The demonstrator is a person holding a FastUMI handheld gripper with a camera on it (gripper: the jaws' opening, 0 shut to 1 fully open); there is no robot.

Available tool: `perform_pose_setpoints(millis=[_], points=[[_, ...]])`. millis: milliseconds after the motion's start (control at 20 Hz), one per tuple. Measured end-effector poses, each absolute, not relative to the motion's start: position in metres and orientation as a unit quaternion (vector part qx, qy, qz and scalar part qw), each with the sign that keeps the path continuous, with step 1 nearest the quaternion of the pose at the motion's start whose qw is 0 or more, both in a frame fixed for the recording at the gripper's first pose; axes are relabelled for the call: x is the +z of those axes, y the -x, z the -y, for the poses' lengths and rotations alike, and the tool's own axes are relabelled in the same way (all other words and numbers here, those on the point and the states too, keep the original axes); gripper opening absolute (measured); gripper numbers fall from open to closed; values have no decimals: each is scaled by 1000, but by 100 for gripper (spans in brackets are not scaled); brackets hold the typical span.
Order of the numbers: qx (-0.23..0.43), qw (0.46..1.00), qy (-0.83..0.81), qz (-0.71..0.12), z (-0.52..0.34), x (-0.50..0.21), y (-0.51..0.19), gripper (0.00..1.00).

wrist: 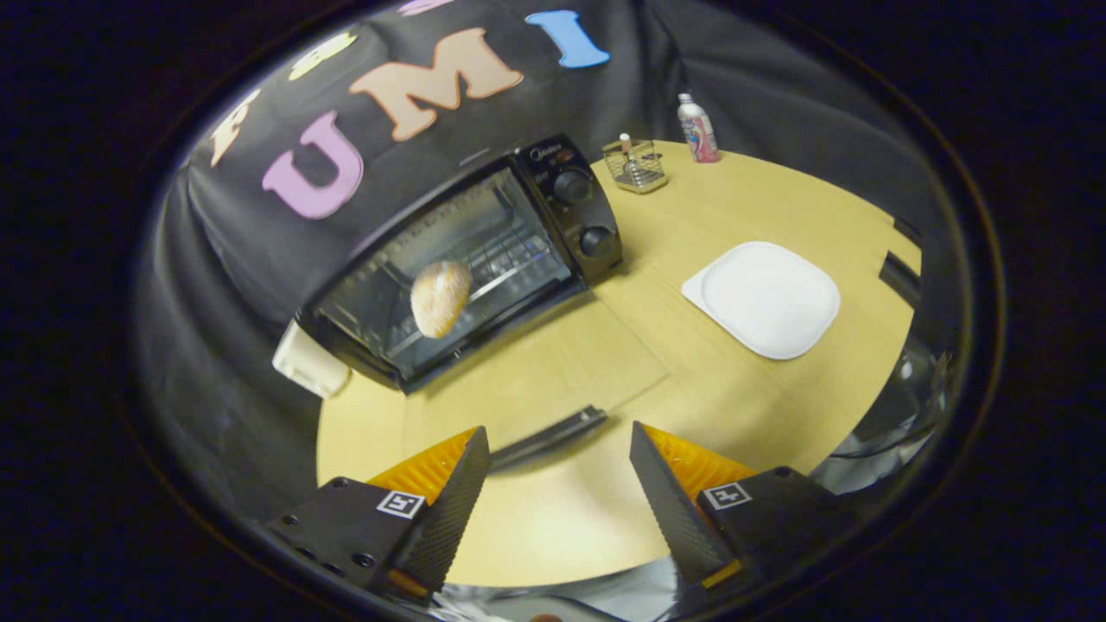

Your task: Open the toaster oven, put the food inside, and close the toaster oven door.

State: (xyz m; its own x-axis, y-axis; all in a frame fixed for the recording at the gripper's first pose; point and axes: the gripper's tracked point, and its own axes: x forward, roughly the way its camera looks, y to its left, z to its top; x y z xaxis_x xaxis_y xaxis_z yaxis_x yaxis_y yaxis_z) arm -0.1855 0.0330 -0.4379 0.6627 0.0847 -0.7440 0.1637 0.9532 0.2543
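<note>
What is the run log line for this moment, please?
gripper: open, empty | bread: inside toaster oven | door: open | plate: empty

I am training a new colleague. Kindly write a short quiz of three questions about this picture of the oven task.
1. True or false: the toaster oven door is shut.
2. Where is the bread roll? A) on the white plate B) on the rack inside the oven C) between the fingers
3. Fill in: the gripper is ____ and holds nothing.

Key
1. False: the glass door lies folded down flat over the table, its handle just ahead of the fingers.
2. B; the plate is bare.
3. open
</note>
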Motion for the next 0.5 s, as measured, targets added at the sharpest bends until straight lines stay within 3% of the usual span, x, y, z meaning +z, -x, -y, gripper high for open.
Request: perform_pose_setpoints(millis=[500], points=[[26, 884, 21, -466, -34, -492, 205, 100]])
